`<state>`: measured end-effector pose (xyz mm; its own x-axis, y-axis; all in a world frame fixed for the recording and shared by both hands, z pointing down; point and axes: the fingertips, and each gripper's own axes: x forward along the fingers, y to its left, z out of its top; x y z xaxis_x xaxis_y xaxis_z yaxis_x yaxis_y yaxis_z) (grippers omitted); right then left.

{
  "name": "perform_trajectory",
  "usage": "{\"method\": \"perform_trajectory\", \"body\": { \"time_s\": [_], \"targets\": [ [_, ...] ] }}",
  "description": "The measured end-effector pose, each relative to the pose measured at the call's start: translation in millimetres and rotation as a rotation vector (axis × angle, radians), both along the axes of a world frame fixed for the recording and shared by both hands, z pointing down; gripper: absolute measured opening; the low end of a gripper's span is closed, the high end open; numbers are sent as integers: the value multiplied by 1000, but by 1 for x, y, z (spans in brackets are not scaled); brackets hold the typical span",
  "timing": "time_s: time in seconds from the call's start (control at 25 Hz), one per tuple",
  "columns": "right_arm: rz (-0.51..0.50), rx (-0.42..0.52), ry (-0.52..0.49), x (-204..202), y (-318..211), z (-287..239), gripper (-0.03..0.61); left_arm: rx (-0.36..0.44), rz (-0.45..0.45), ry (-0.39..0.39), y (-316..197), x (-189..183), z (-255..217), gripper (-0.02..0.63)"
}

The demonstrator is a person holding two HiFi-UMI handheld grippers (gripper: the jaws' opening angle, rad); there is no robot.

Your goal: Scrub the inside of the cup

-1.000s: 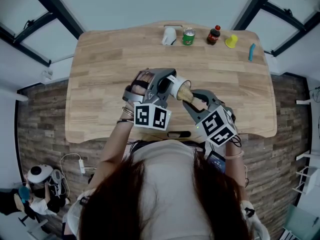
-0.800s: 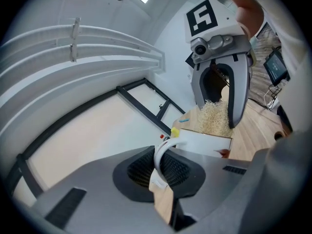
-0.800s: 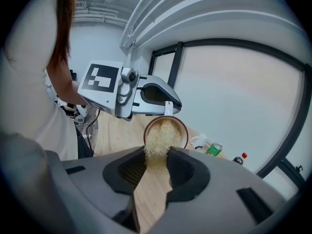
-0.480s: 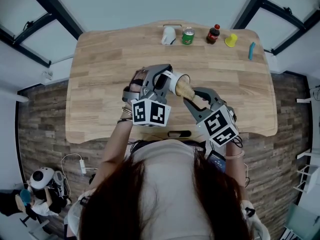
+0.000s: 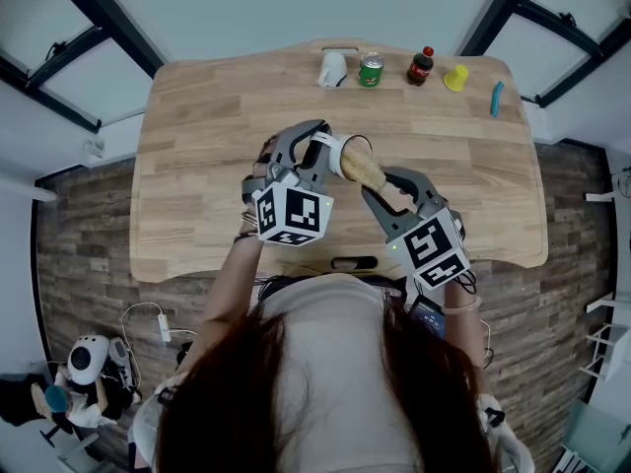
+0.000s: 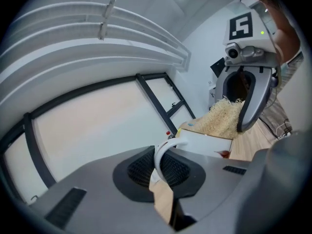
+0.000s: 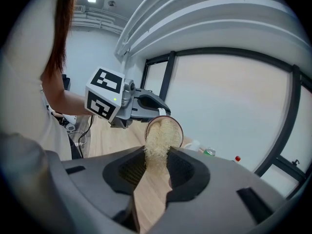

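While the left tool (image 5: 320,153) clamps the cup handle (image 6: 163,152), the right tool (image 5: 385,188) pinches a scrubber (image 5: 363,170) seemingly buried inside.

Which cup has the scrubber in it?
The white cup held by its handle in the left gripper; the other white cup and yellow cup sit at the far edge of the table.
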<state>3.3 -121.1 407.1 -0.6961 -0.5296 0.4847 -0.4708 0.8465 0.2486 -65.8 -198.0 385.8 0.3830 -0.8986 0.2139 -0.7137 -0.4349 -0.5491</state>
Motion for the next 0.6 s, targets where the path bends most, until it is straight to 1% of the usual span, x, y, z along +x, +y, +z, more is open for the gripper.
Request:
{"method": "perform_trajectory", "body": {
  "time_s": [0.12,0.32,0.48,0.6],
  "targets": [
    [17,21,-36,0,-4,-6,133,-33,-31,67,-4,-7,0,29],
    [33,43,-63,-2,-8,-13,133,-63,-64,123,-7,-14,0,29],
    [55,67,-96,-1,-11,-19,134,-104,-96,199,-10,-19,2,29],
    [74,103,-117,1,-15,-24,133,-131,-119,254,-13,-21,4,29]
  ]
}}
